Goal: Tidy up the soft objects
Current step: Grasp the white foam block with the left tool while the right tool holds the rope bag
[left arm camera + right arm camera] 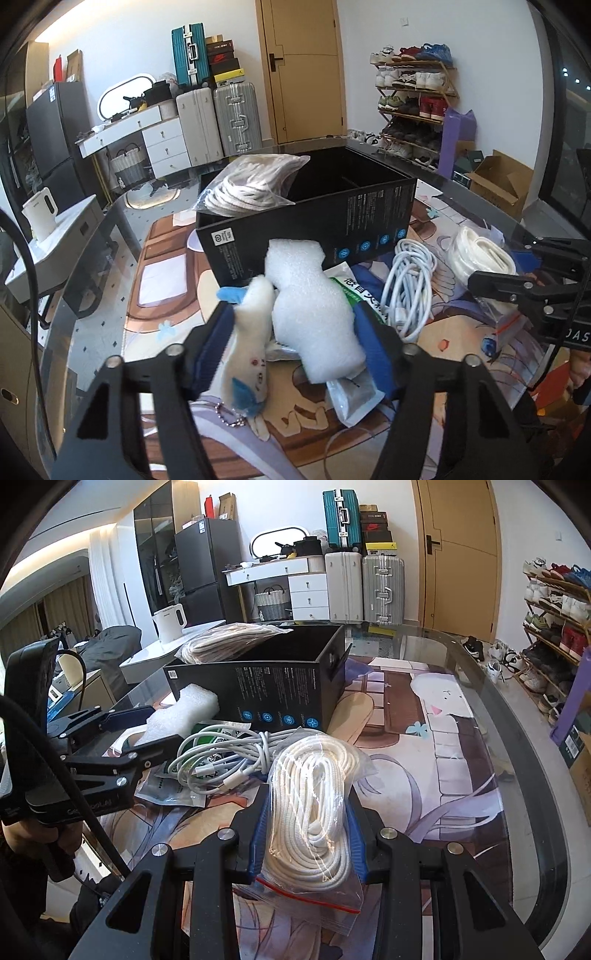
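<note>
My left gripper (295,325) is shut on a white foam block (314,314) and a small white plush keychain with blue ears (249,343), in front of the open black box (314,218). A bag of white rope (251,184) rests on the box's far left rim. My right gripper (306,830) is shut on a clear zip bag of coiled white rope (314,812). The left gripper (122,734) shows in the right wrist view, with the foam (177,712). The right gripper (517,291) shows in the left wrist view.
A coiled white cable (410,288) and green-white packets (354,295) lie on the glass table with a cartoon mat (424,738). A flat grey pouch (354,395) lies under the foam. Suitcases, drawers, a shoe rack and a door stand beyond the table.
</note>
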Demonstrator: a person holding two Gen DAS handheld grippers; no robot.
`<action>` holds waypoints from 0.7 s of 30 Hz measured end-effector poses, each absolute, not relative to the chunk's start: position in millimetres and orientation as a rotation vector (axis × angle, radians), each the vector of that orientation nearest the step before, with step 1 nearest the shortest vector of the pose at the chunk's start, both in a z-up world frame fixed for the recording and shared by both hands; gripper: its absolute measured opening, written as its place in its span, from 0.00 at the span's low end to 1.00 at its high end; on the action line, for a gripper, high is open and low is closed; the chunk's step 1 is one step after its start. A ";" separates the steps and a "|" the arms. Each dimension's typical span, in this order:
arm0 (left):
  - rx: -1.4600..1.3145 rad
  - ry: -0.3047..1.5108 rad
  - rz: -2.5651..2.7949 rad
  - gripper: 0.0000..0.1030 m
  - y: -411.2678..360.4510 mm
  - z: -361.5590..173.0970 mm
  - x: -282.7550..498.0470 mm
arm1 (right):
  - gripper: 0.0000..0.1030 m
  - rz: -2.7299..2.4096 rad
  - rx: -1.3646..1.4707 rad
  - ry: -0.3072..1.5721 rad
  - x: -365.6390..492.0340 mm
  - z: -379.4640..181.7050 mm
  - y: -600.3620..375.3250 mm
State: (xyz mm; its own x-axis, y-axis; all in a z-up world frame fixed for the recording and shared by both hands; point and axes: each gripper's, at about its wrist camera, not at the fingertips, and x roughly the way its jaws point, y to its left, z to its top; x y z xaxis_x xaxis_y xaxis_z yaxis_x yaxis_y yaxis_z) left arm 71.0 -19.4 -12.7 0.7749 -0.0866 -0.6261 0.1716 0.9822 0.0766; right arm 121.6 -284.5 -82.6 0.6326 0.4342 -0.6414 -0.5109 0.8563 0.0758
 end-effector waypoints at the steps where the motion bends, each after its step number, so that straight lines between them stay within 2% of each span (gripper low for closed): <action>1: 0.128 0.665 -0.146 0.55 -18.4 -11.9 70.4 | 0.36 0.542 -0.116 0.702 121.9 -82.8 -284.6; 2: 0.124 0.661 -0.148 0.49 -17.3 -10.9 69.6 | 0.36 0.543 -0.116 0.702 122.2 -83.1 -284.7; 3: 0.124 0.660 -0.147 0.47 -17.4 -10.4 70.0 | 0.36 0.542 -0.117 0.703 122.4 -83.2 -284.7; 11: 0.104 0.650 -0.167 0.36 -12.6 -5.5 64.9 | 0.36 0.542 -0.113 0.701 123.6 -83.9 -284.9; 21: 0.054 0.629 -0.178 0.36 -2.4 1.1 60.7 | 0.36 0.541 -0.112 0.701 124.8 -83.8 -285.1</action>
